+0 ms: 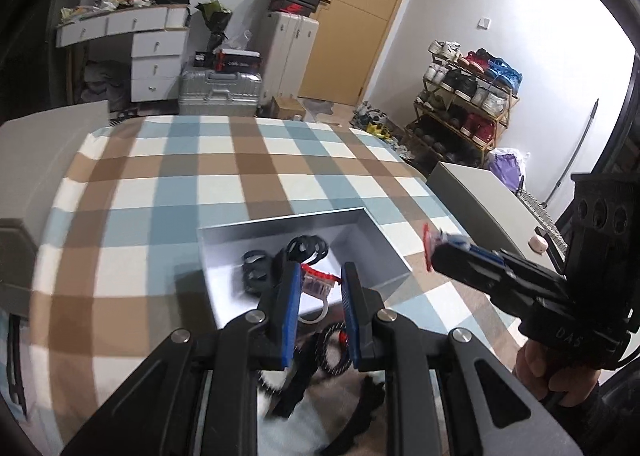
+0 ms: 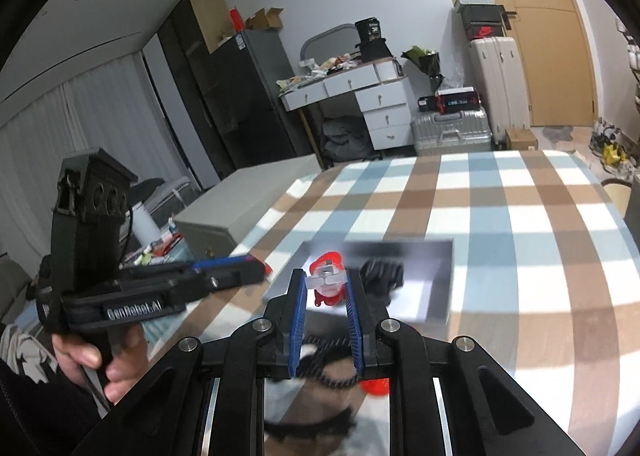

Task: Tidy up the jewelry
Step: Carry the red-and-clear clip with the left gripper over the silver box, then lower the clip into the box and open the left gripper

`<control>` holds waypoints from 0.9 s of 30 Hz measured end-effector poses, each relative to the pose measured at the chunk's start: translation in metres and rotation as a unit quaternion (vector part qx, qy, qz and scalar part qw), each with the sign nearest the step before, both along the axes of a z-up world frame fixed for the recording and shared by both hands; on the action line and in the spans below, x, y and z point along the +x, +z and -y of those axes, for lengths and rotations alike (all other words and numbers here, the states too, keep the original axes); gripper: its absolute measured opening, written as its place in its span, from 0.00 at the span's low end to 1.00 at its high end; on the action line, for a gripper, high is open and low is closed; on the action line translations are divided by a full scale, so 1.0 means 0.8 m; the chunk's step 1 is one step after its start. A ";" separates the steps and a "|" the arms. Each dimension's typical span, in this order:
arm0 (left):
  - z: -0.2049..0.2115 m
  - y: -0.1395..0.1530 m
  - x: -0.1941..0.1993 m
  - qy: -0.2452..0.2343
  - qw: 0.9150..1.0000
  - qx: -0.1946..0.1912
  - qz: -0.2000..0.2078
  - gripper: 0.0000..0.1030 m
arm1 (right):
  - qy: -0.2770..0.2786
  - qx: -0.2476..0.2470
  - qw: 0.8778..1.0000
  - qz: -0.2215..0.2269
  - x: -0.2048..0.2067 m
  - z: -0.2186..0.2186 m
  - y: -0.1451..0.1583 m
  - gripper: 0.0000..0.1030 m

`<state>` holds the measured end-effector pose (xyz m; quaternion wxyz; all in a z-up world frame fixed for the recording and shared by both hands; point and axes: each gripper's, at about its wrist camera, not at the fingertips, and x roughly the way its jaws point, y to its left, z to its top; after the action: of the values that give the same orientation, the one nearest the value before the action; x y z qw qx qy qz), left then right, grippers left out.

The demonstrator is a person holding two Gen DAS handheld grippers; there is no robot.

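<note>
While a checked cloth (image 1: 168, 184) in blue, brown and white is covering the wide table (image 2: 520, 240), most of its far half is lying bare, giving plenty of open room toward the far edge. A grey cabinet (image 1: 476, 196) is standing just off the table's right edge in the left wrist view, and a second grey one (image 2: 216, 224) is sitting off the left edge in the right wrist view.

Near the front of the cloth, a shallow grey box (image 1: 288, 222) is sitting open, its long sides running across the view. Black bracelets (image 1: 306, 248) are lying bunched against its far wall, and the white floor toward the near right corner is showing bare. More black chain pieces (image 1: 334, 352) are lying on the cloth just in front of the box, below the grippers.

The left gripper (image 1: 320, 290) is hanging over the box's near edge, its blue pads pinching a clear ring with a red trim (image 1: 318, 282); the ring's band is hanging down toward the camera. The right gripper (image 2: 327, 288) is closing its jaws on a clear and red ornament (image 2: 326, 280), which is sticking out past the fingertips toward the box, its long axis roughly upright. Each gripper is being held by a hand (image 2: 100, 360), and each is showing in the other's view, well apart.
</note>
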<state>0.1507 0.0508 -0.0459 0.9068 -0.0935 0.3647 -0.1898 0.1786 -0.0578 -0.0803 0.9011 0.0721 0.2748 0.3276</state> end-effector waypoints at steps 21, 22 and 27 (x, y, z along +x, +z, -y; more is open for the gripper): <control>0.062 -0.037 0.069 -0.072 0.996 -0.003 -0.052 0.14 | -0.021 0.011 0.998 -0.065 0.109 0.024 -0.057 0.18; 0.063 -0.038 0.070 -0.074 0.996 -0.005 -0.055 0.14 | -0.022 0.016 0.997 -0.070 0.111 0.027 -0.060 0.18; 0.066 -0.040 0.072 -0.078 0.995 -0.004 -0.058 0.14 | -0.025 0.016 0.996 -0.082 0.118 0.031 -0.066 0.18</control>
<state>0.2084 -0.0022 -0.0777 0.8661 -0.0797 0.4222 -0.2554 0.2729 -0.0828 -0.1331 0.8822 0.1199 0.3405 0.3023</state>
